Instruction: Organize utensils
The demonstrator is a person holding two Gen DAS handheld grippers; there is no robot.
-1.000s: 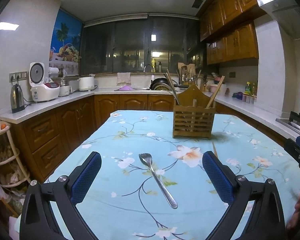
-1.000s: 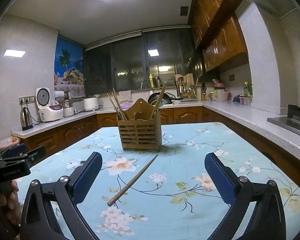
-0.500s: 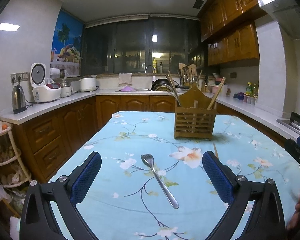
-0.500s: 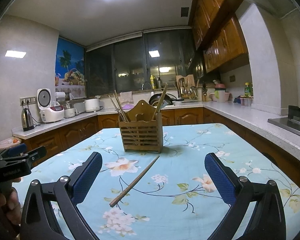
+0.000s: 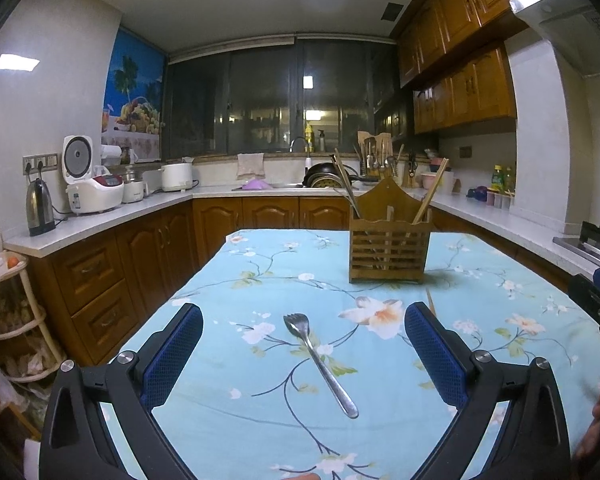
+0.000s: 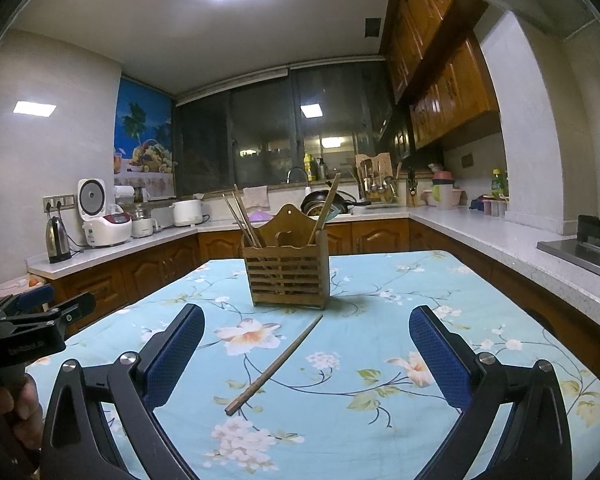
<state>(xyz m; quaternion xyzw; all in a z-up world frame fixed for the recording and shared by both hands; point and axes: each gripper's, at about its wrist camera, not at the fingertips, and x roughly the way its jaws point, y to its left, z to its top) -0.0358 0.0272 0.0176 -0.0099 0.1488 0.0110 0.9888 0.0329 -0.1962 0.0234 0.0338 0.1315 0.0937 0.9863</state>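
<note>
Since a second ago both grippers have eased forward a little: the wooden utensil holder (image 5: 389, 251) sits slightly larger and nearer in each view, while the metal fork (image 5: 319, 362) and the loose chopstick (image 6: 275, 365) have kept their places on the floral tablecloth (image 5: 260, 272). The left gripper (image 5: 303, 354) is spread wide and holds nothing; the right gripper (image 6: 306, 356) is likewise spread wide and empty. The step in hand looks like the approach to a pick-up, each tool lining up on its own utensil. To do it well, I would lower the left one so its pads straddle the fork's thin handle across its width, not along it, and grip near the middle so it will not tip. The same goes for the chopstick, which is slender and may roll or slip if pinched near an end. The fork lies between the left fingers and just ahead of them, handle slanting toward the right finger. The chopstick lies between the right fingers, nearer the left one, its far tip just short of the holder.
</note>
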